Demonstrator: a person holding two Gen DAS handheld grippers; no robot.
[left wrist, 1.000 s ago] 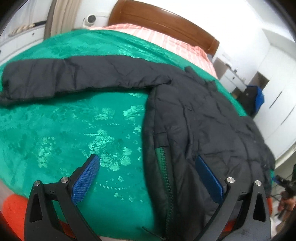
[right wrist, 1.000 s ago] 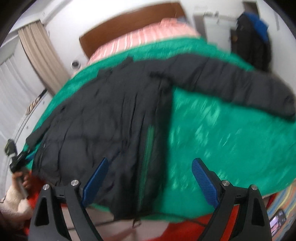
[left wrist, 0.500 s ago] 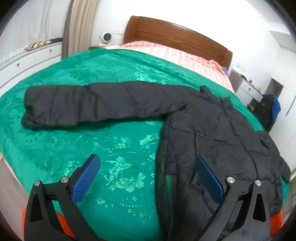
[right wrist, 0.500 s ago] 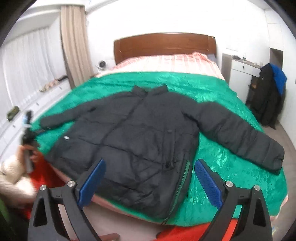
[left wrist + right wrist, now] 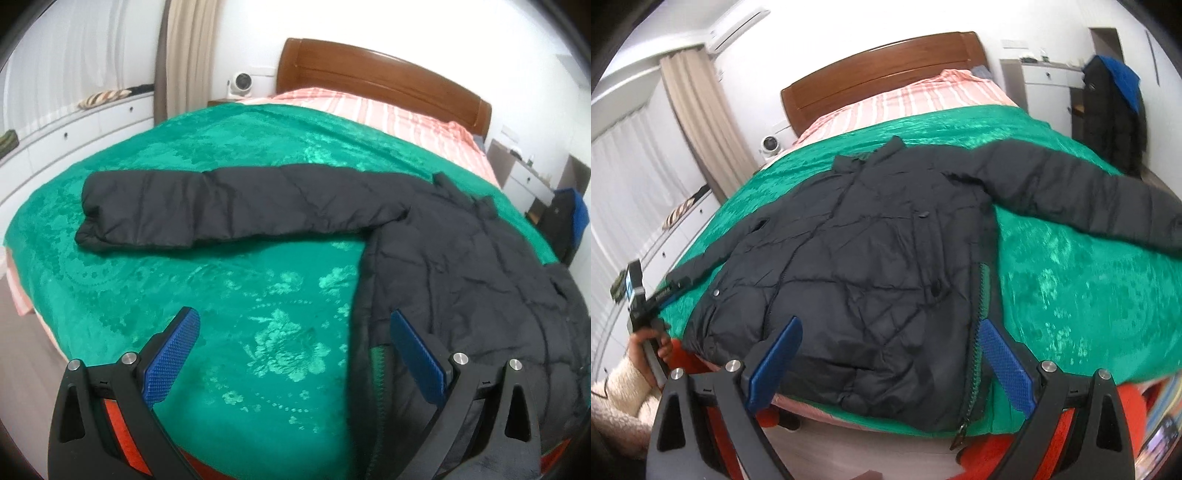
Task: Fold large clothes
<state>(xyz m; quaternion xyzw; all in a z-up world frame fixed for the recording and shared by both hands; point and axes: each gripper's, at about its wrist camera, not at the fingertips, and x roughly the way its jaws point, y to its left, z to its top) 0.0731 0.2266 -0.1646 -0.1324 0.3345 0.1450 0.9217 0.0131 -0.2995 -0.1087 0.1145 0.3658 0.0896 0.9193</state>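
A black puffer jacket (image 5: 871, 254) lies flat on the green bedspread (image 5: 1082, 295), collar toward the headboard, both sleeves spread out. In the left wrist view its body (image 5: 461, 280) is at the right and one sleeve (image 5: 229, 206) stretches left. My left gripper (image 5: 295, 354) is open and empty, above the bedspread beside the jacket's hem edge. My right gripper (image 5: 890, 362) is open and empty, above the jacket's lower hem near the green-lined zipper (image 5: 979, 306).
A wooden headboard (image 5: 882, 70) and pink striped sheet (image 5: 905, 103) lie beyond. White drawers (image 5: 74, 129) run along the left wall. A nightstand (image 5: 1049, 81) and a hanging dark coat (image 5: 1112, 110) stand at the right. The other hand-held gripper (image 5: 639, 295) shows at left.
Both grippers have pulled back and tilted up, so more of the bed and room shows; the right view then dropped closer to the hem. The jacket has not moved.
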